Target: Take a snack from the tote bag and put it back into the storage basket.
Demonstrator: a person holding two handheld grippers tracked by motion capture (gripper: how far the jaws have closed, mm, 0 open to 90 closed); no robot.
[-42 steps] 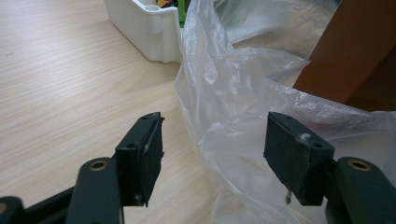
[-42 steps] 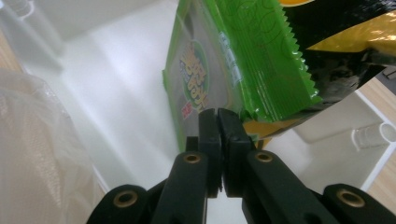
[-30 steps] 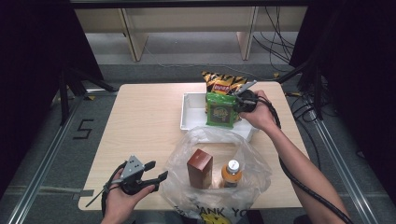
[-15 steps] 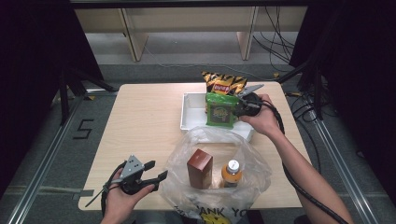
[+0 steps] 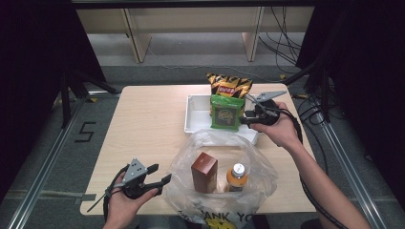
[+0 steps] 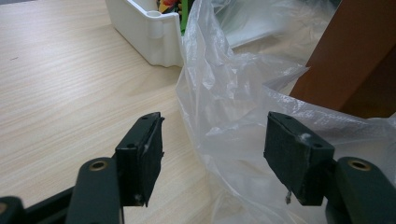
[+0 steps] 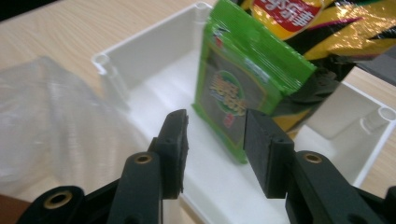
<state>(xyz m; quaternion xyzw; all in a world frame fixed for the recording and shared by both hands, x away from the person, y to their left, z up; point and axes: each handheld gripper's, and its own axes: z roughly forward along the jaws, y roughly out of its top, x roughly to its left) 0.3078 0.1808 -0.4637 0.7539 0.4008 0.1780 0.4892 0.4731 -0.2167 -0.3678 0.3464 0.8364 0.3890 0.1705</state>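
- Two grippers are at work: your right gripper (image 5: 249, 116) sits at the 3 o'clock side of the white tray (image 5: 196, 117), its jaws partly apart on either side of the lower corner of the green packet (image 7: 243, 79), not yet closed on it as far as you can tell.
- Your left gripper (image 6: 212, 151) waits wide open and empty at the 9 o'clock edge of the clear plastic bag (image 5: 217, 148).
- You look to be at the grasping step; next, close on the packet's edge, lift it clear of the tray wall and carry it toward 6 o'clock into the bag.
- Glossy, crinkly foil makes the packet thin and slippery; it stands upright against the yellow chip bag (image 5: 229, 86).
- Inside the limp, wrinkled bag stand a stiff brown box (image 5: 204, 171) and a capped bottle (image 5: 236, 177).
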